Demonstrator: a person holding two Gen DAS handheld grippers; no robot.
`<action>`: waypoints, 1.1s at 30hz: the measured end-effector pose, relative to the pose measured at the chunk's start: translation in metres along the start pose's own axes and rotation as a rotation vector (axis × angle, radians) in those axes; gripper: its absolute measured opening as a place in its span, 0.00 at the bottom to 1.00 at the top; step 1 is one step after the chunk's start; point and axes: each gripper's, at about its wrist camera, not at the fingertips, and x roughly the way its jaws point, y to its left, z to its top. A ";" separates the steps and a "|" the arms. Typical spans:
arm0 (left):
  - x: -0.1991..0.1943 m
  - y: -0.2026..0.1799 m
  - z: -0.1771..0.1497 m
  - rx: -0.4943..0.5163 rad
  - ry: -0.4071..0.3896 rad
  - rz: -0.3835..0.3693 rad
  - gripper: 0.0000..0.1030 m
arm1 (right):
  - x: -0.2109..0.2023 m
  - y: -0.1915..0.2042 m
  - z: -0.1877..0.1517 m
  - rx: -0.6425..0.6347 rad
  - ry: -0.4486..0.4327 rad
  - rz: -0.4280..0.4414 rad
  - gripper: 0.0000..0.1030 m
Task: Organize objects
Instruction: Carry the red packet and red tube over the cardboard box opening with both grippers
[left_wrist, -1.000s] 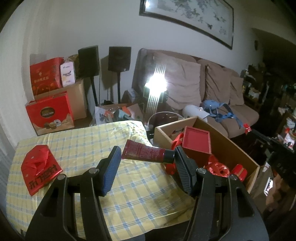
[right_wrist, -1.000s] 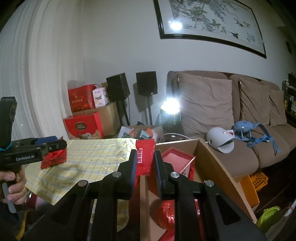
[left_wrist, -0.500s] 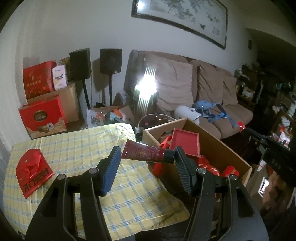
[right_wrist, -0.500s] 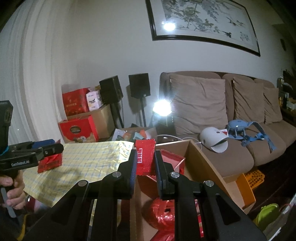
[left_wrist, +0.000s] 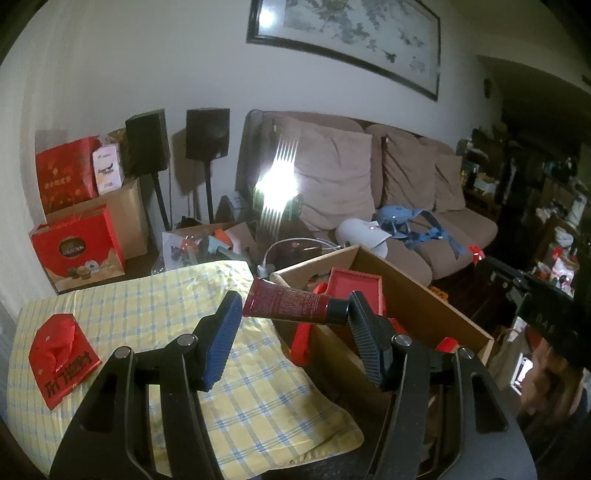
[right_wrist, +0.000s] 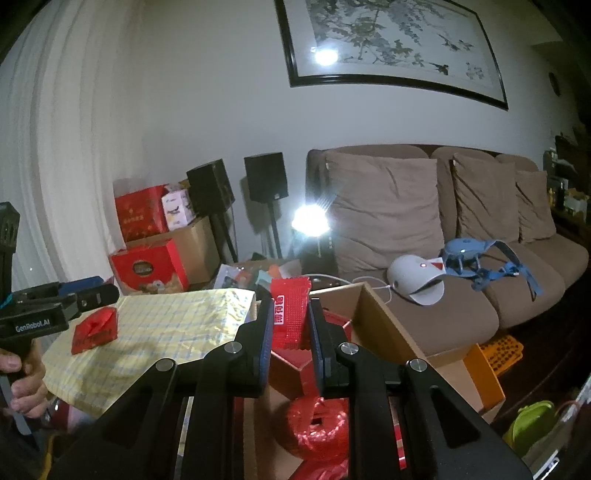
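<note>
A: Cardboard box (left_wrist: 424, 291) beside the table (left_wrist: 258, 387) was judged the likely drop point; it was already crowded with a red tray (left_wrist: 356, 291) and red ornaments. What risk was seen?

B: A spill or a miss was feared. The dark red tube (left_wrist: 291, 304) was held only end to end, crosswise between the pads of the left claw (left_wrist: 291, 314), its cap against one pad and its crimped tail against the other. A slight tilt could have let it pivot out and fall on the box's near edge, over which it was carried.

A: And the smaller item?

B: The red sachet (right_wrist: 290, 314) was pinched flat and upright in the nearly closed right claw (right_wrist: 290, 325), above the box. Being thin and slick, it could have slid down.

A: How were the hands posed?

B: Both claws were pointed forward and somewhat downward; the left one was held about half open on its tube, gripped by a hand (right_wrist: 22, 384) at the table's left.
</note>
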 end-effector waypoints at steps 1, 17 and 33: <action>0.000 -0.002 0.001 0.004 -0.001 -0.001 0.54 | -0.001 -0.002 0.001 0.003 -0.002 -0.002 0.17; 0.003 -0.022 0.018 0.029 -0.028 -0.038 0.54 | -0.007 -0.022 0.005 0.040 -0.011 -0.038 0.17; 0.007 -0.048 0.035 0.057 -0.063 -0.087 0.54 | -0.006 -0.028 0.006 0.052 0.001 -0.059 0.17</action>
